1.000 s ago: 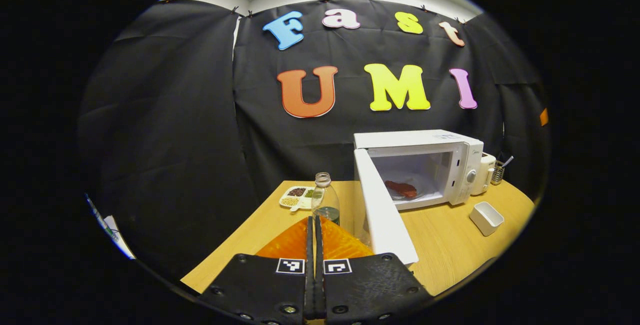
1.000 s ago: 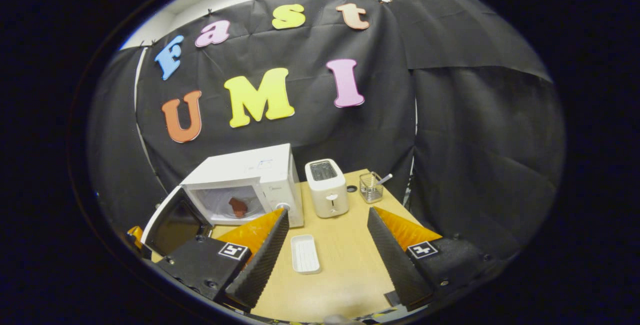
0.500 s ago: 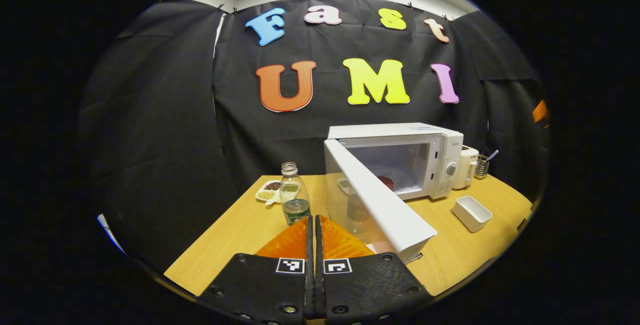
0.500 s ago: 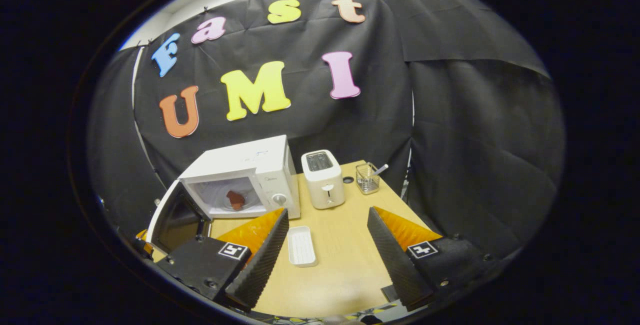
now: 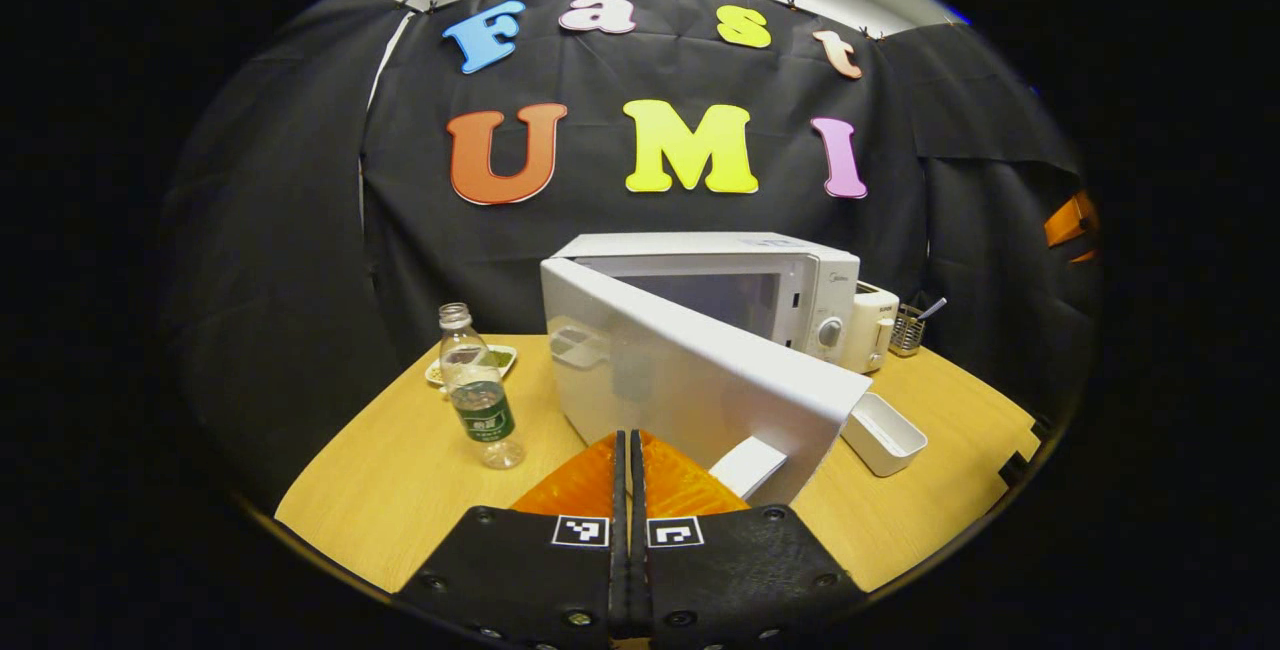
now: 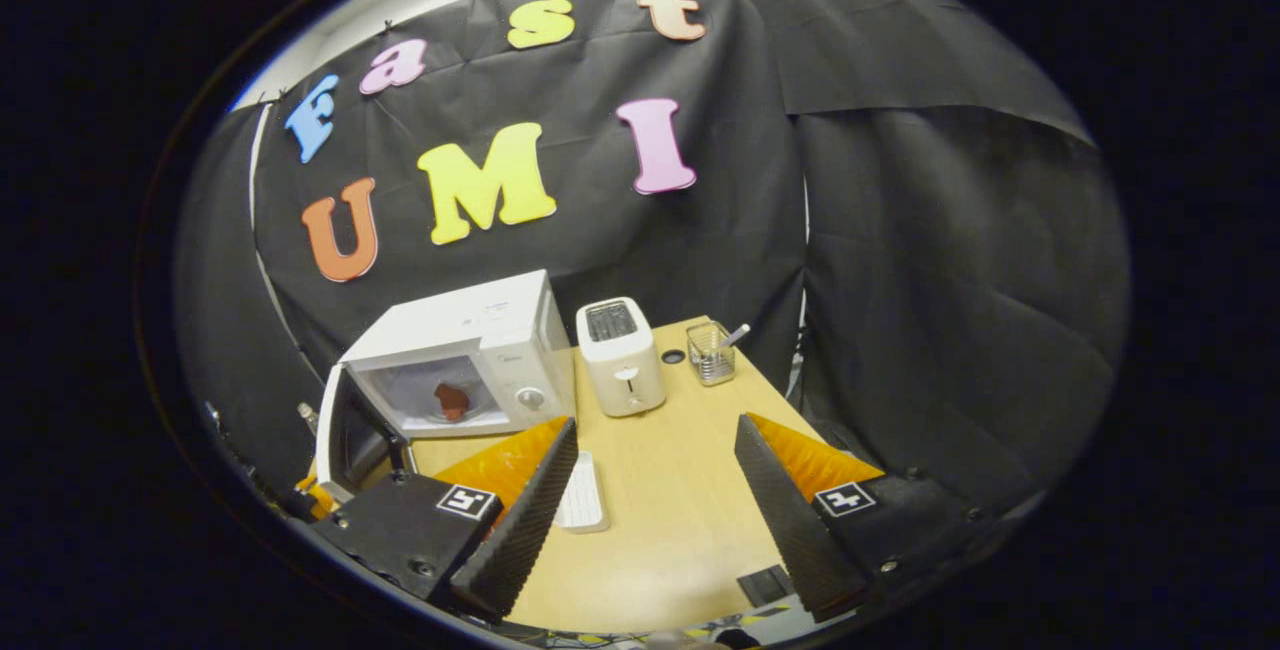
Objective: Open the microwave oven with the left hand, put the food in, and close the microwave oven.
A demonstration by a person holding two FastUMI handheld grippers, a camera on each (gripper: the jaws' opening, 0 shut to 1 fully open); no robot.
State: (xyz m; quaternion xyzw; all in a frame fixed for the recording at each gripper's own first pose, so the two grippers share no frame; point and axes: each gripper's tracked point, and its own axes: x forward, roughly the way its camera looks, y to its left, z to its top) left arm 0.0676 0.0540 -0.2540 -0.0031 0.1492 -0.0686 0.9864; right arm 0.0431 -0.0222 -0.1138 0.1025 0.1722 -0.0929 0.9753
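Closing step: food [image 6: 452, 399] sits inside the white microwave [image 6: 470, 355]; its door [image 5: 690, 385] stands half-shut. Left gripper [image 5: 628, 450], clenched on nothing, rests against the door and likely must push it home; right gripper [image 6: 650, 470] hangs released

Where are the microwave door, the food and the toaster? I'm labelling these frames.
microwave door [image 5: 690, 380]: left gripper view, its outer face.
food [image 6: 452, 399]: right gripper view, its middle, inside the oven.
toaster [image 6: 622, 368]: right gripper view, its front face.

The half-open microwave door [image 5: 690, 380] hides the food [image 6: 452, 400] in the left gripper view.
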